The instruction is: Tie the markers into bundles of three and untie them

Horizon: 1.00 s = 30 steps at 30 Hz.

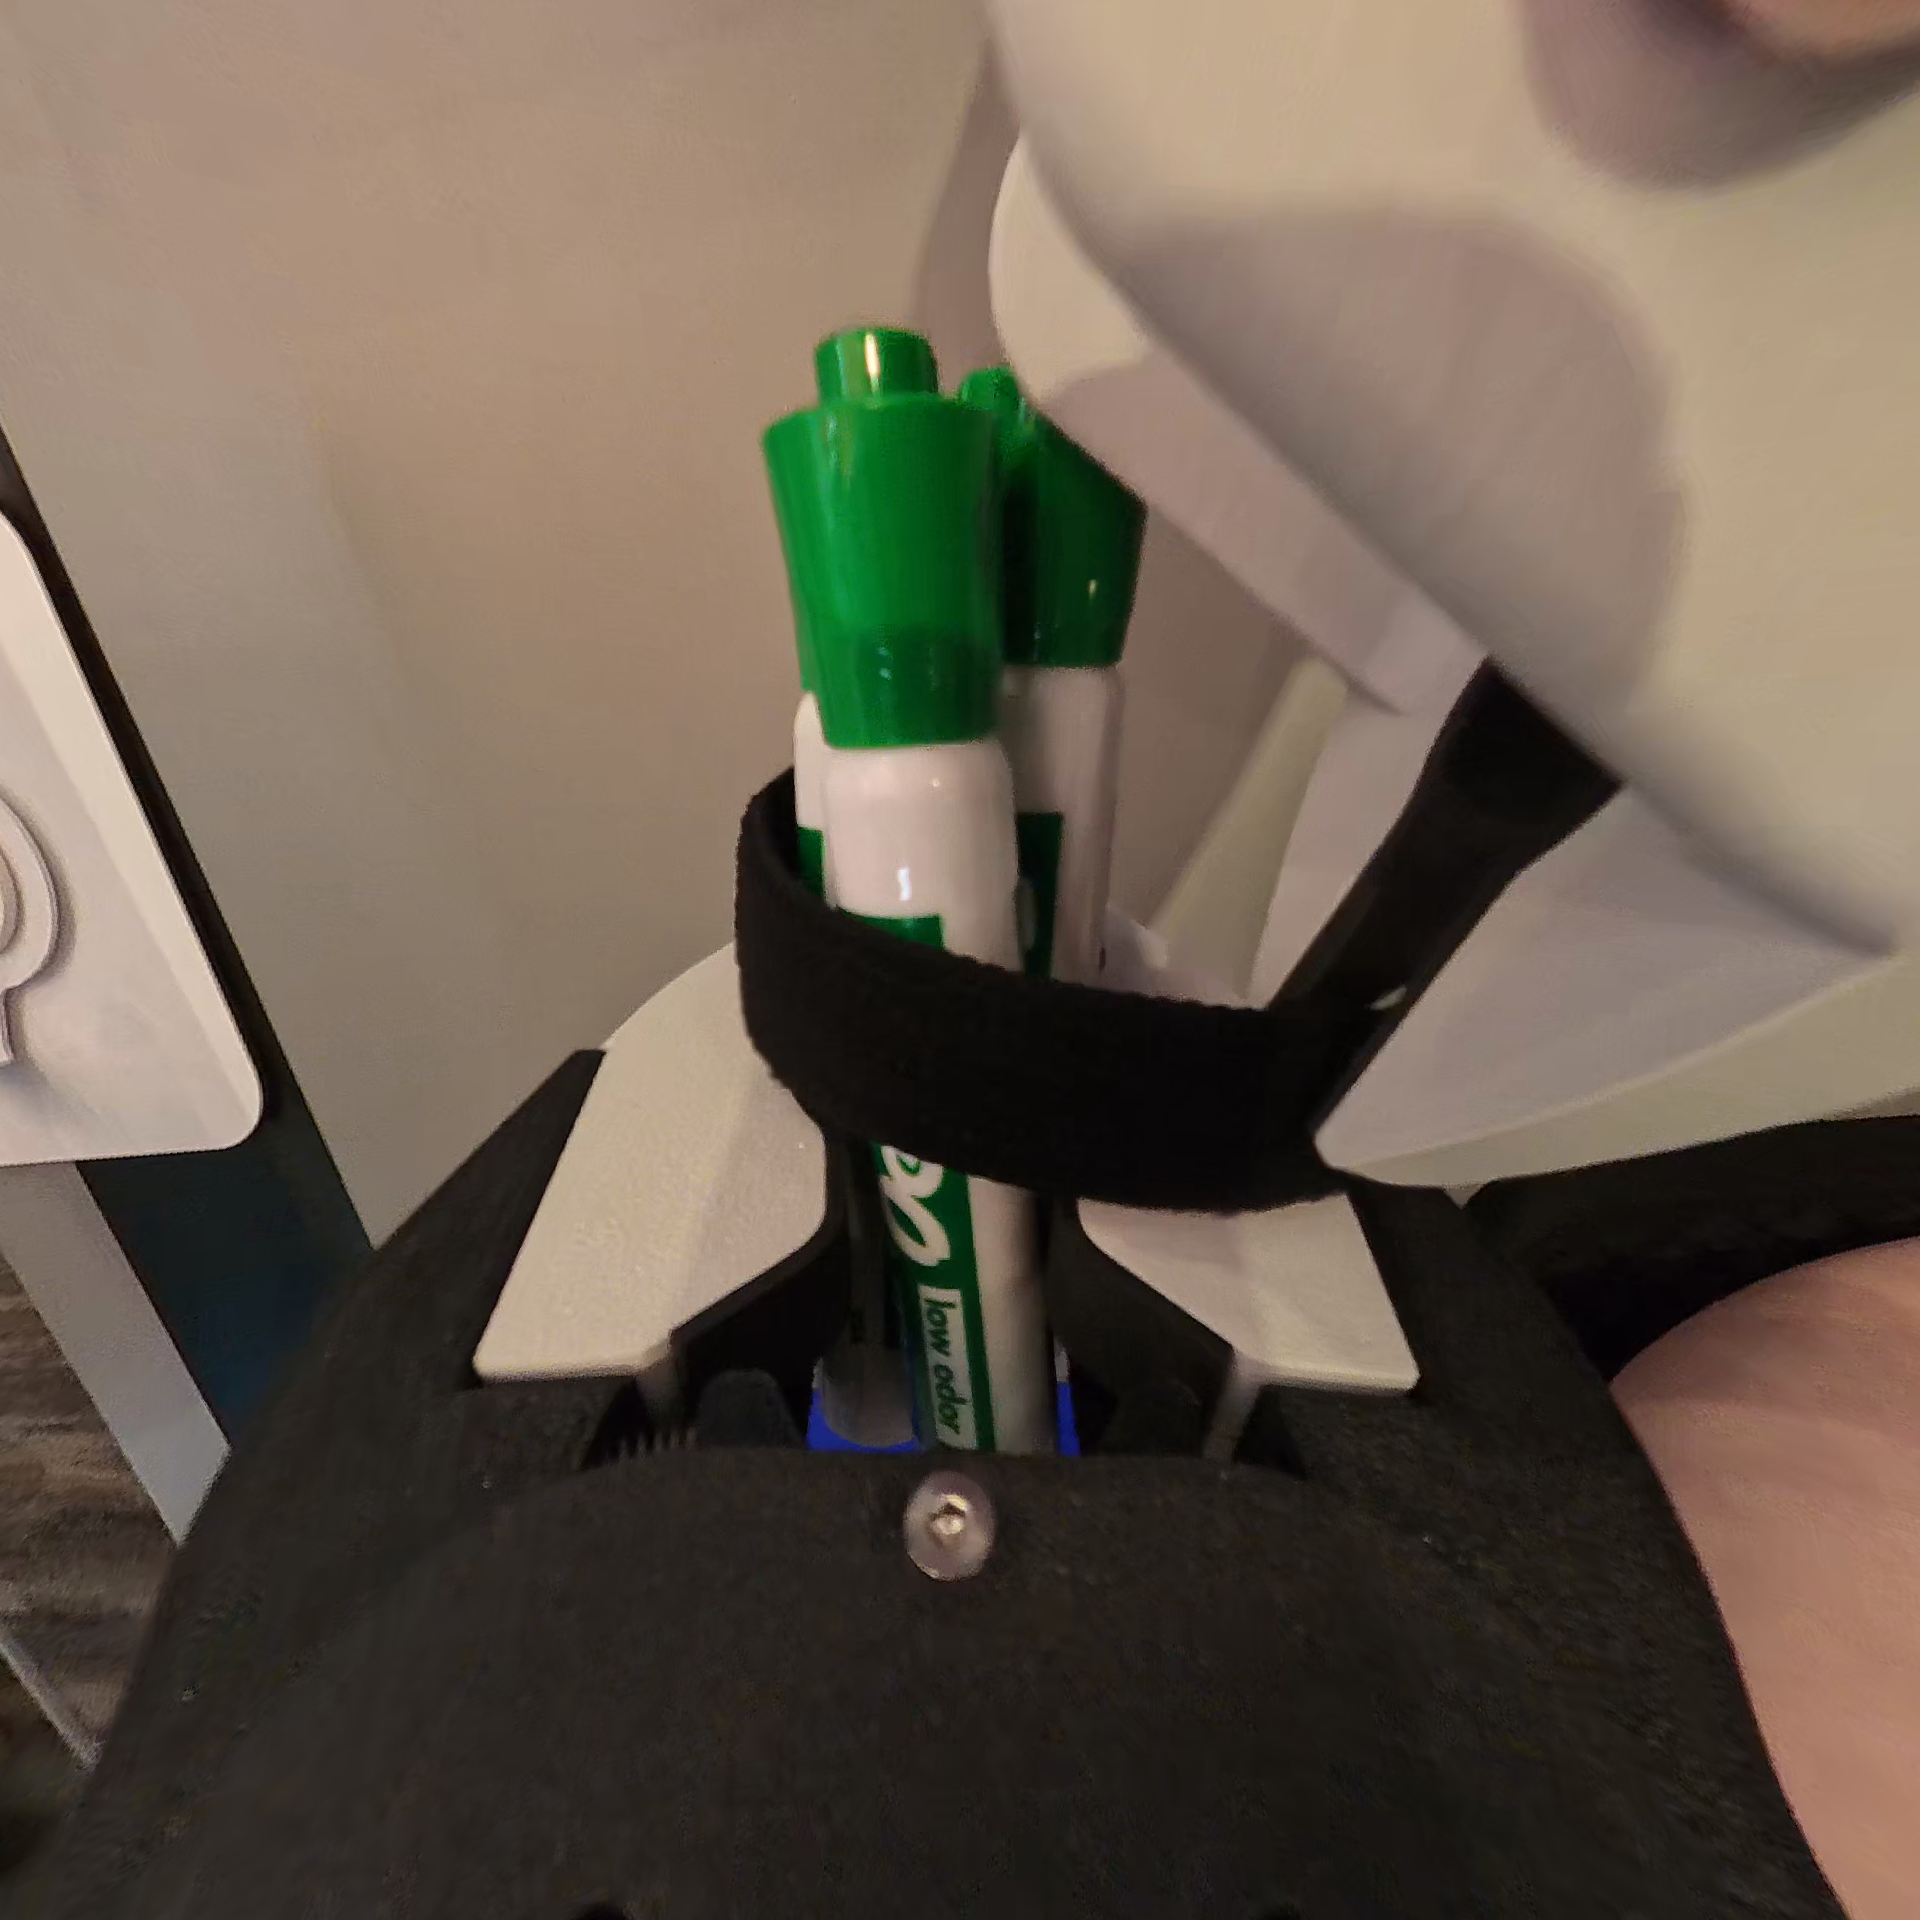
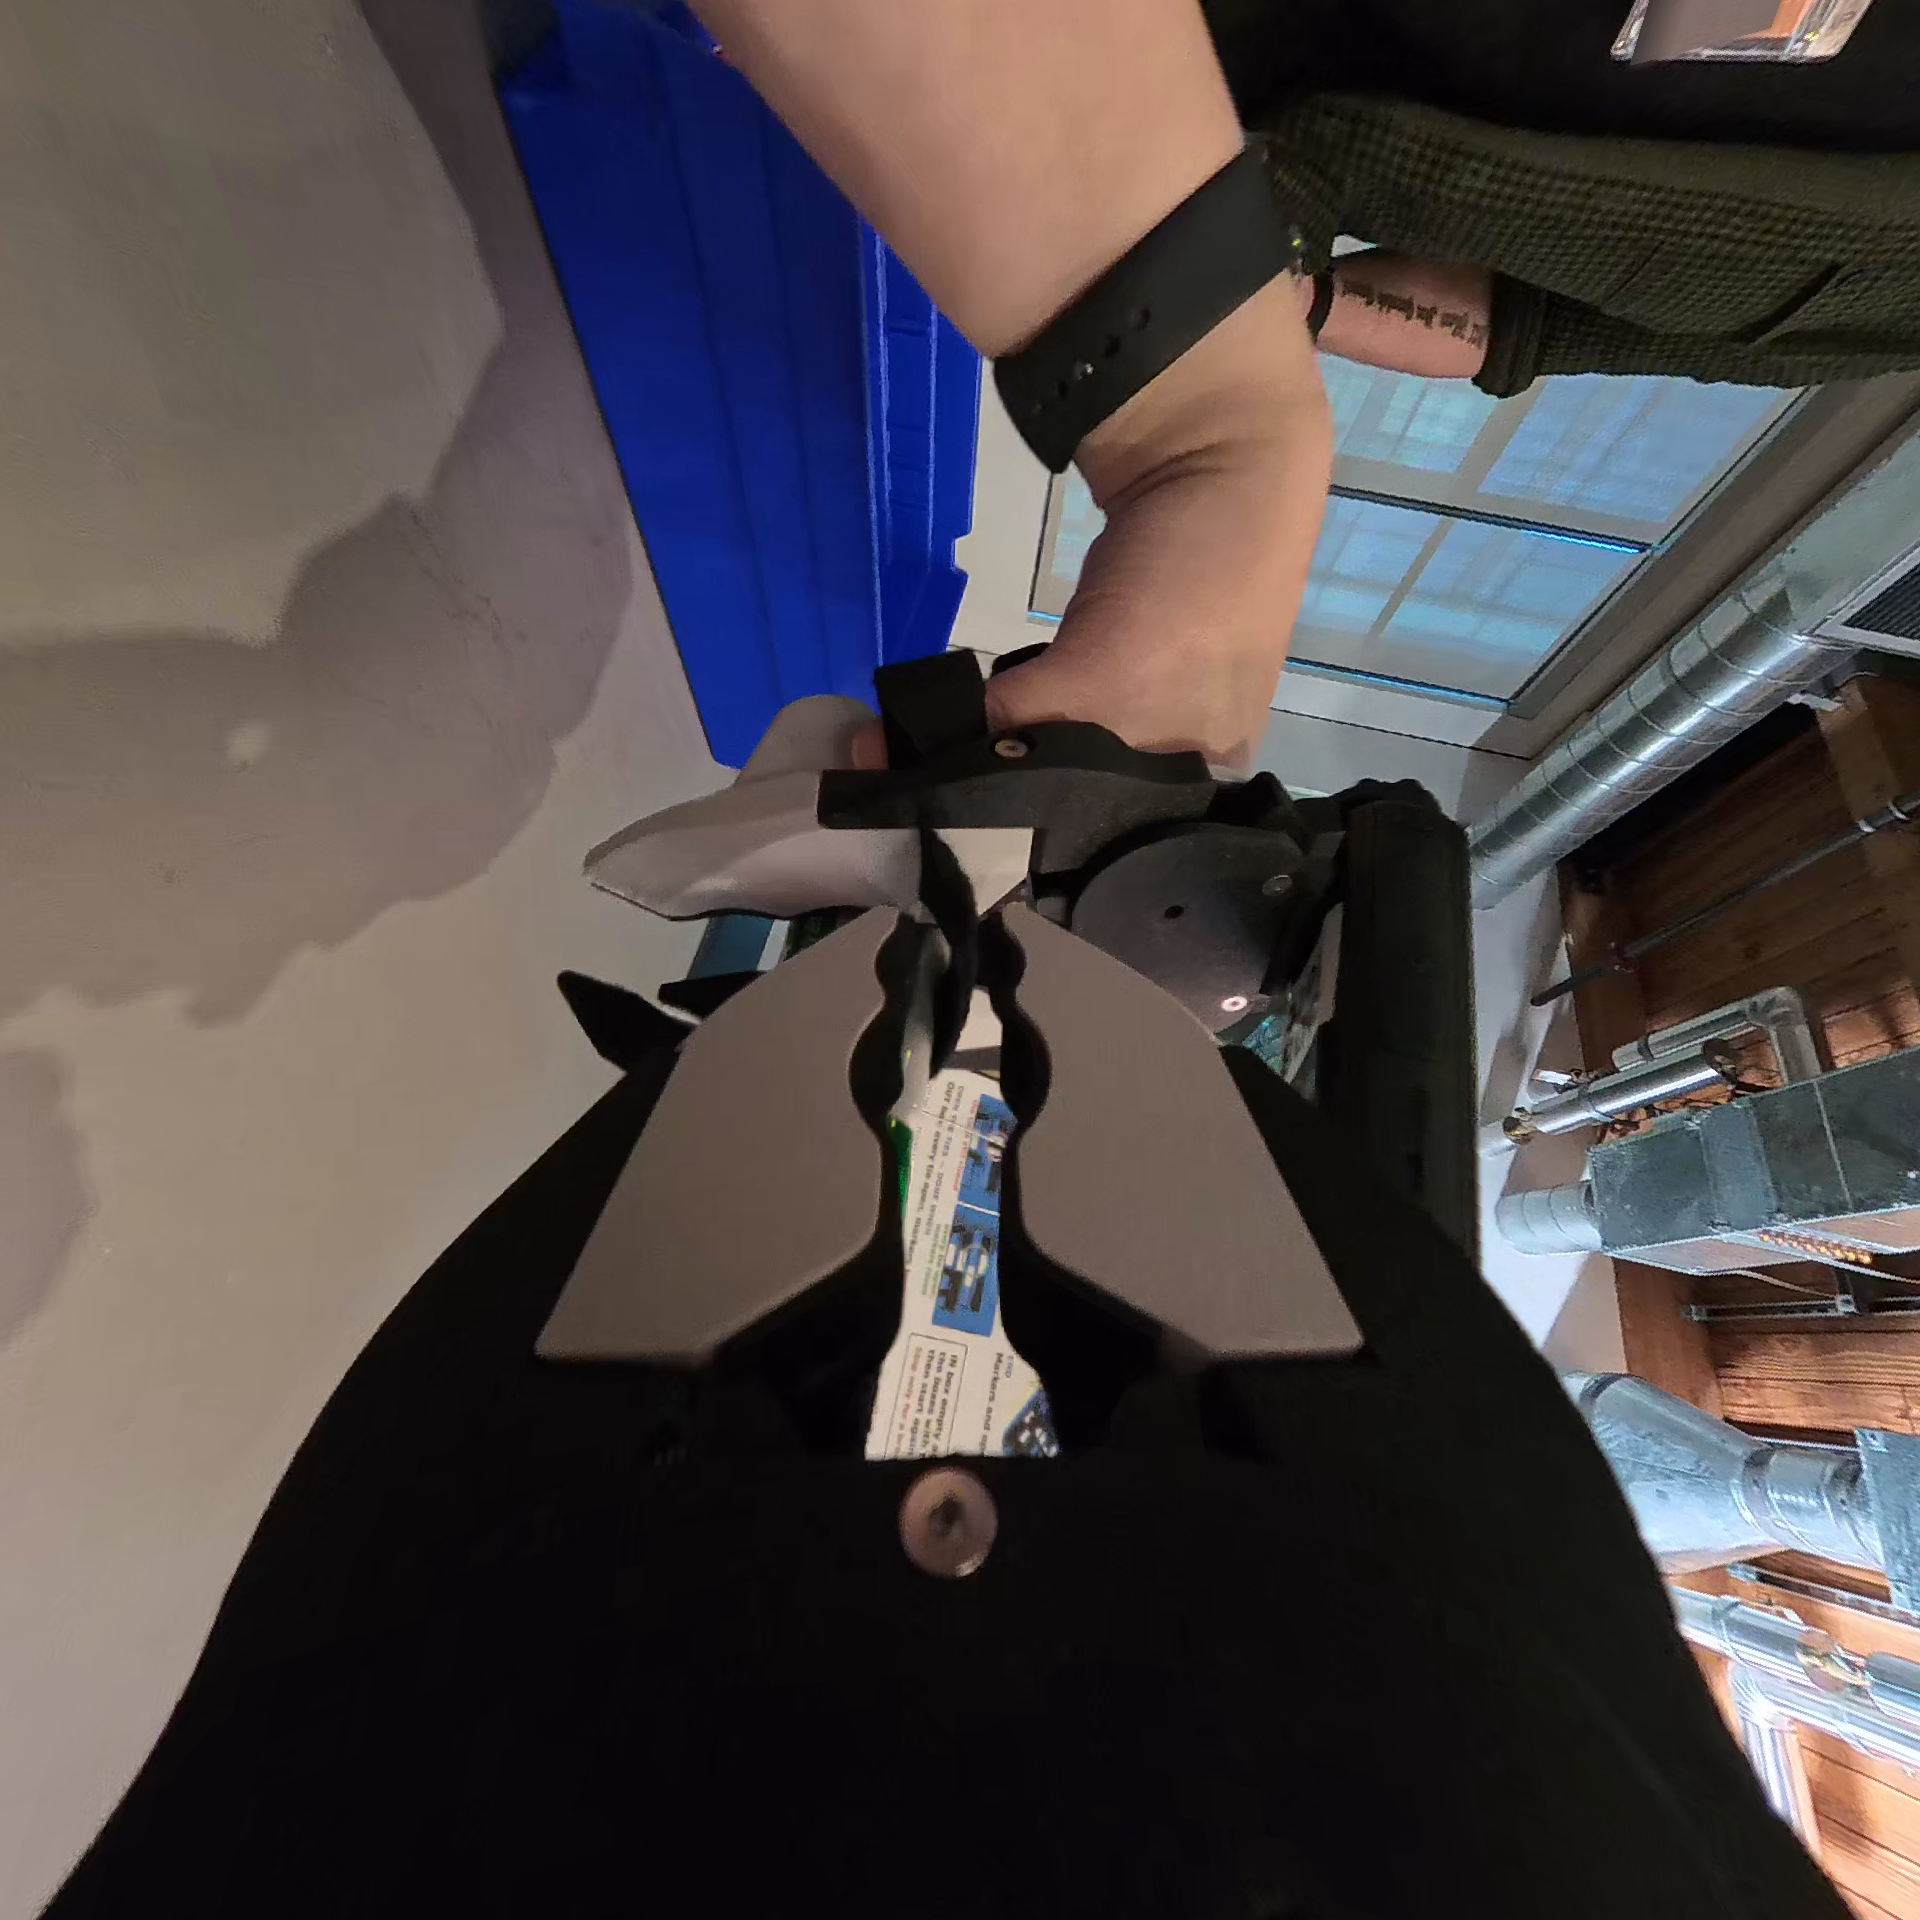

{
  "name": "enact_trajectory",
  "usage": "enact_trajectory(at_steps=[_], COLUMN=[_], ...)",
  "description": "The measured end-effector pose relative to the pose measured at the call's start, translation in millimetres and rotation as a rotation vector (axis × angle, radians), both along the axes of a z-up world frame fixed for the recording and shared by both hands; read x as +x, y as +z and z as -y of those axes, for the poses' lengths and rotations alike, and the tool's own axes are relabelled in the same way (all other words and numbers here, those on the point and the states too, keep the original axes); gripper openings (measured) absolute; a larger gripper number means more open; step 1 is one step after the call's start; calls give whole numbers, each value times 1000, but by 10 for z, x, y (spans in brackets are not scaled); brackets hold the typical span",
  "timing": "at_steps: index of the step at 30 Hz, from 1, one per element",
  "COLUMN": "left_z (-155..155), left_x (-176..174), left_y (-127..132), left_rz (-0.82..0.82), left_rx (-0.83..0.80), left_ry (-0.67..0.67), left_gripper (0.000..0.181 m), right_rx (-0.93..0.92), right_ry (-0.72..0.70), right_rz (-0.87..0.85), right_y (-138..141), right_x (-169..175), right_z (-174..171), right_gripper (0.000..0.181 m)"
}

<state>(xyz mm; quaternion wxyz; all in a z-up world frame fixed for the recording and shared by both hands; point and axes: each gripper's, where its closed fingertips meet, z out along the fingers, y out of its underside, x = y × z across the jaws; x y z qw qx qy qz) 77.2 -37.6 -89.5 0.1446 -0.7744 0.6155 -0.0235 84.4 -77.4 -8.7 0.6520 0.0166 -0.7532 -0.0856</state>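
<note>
My left gripper (image 1: pixel 925 997) is shut on a bundle of white markers with green caps (image 1: pixel 894 582), which stand upright between its white fingers (image 1: pixel 665 1174). Two caps show, and a third barrel is partly hidden behind them. A black strap (image 1: pixel 997 1070) loops loosely around the barrels and runs up to the right. There the blurred right gripper (image 1: pixel 1455 769) holds its end. In the right wrist view my right gripper (image 2: pixel 951 925) is shut on the black strap (image 2: pixel 956 914), close to the left gripper (image 2: pixel 1039 790), which a person's hand holds.
A blue bin (image 2: pixel 748 364) stands behind the left gripper. A printed sheet (image 2: pixel 966 1299) shows through the gap of the right fingers. A white mounted plate (image 1: pixel 94 883) is at the left. A person's forearm (image 1: pixel 1787 1507) is at the lower right. Some 9 centimetres of space lies between my two pairs of fingers.
</note>
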Motion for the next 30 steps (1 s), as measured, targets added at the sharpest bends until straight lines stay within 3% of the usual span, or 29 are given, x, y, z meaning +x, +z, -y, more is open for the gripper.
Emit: enact_trajectory(at_steps=[13, 17, 19, 22, 25, 30], left_z=[-28, -42, -64, -88, -87, -72], left_x=[-98, -242, -356, -504, -524, -500], left_y=[5, 60, 86, 109, 135, 154], left_rz=[7, 23, 12, -5, 9, 16], left_rx=[7, 24, 39, 54, 60, 62], left_ry=[23, 72, 116, 169, 176, 168], left_gripper=[42, 42, 42, 42, 42, 42], right_rx=[-58, -196, -328, -556, -603, -766], right_ry=[-7, 15, 28, -34, -106, -209], right_rz=[7, 38, 79, 172, 171, 249], right_y=[-18, -39, -160, -592, -911, -1234], right_x=[77, 264, 347, 396, 335, 53], right_z=[-44, 9, -3, -202, -399, -316], right_gripper=[17, 14, 13, 20, 21, 35])
